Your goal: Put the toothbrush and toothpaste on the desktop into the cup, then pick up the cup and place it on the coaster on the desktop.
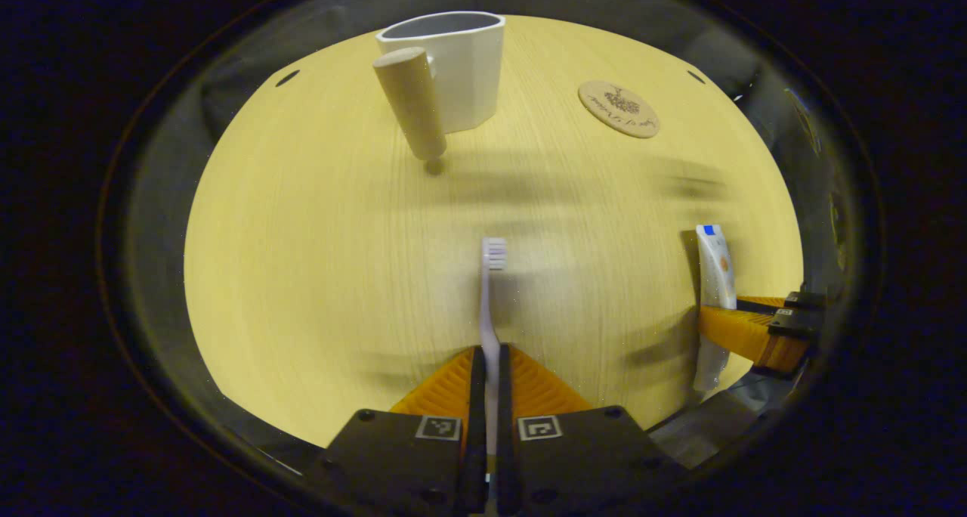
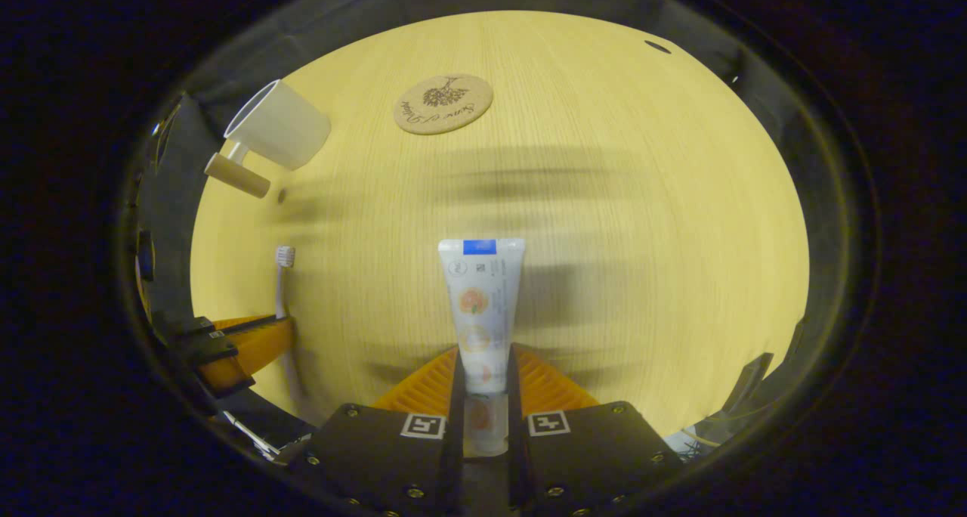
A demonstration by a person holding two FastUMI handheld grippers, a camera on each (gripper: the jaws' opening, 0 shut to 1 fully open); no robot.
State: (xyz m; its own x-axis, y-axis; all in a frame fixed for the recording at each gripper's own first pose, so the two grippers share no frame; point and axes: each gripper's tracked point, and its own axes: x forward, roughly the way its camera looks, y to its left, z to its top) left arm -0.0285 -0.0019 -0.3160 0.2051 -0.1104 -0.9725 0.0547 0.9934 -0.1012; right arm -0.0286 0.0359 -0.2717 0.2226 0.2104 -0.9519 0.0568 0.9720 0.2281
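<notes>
1. The desktop (image 1: 317,275) is pale wood with fine grain; small dark holes sit near its far corners.
2. The cup (image 1: 461,67), with a wooden handle, stands upright toward the far left edge.
3. The round coaster (image 1: 619,109) lies flat toward the far edge, right of the cup and well apart from it; it seems to be cork.

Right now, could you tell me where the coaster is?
The coaster lies flat on the desktop at the far side, to the right of the cup in both views, apart from it.
</notes>
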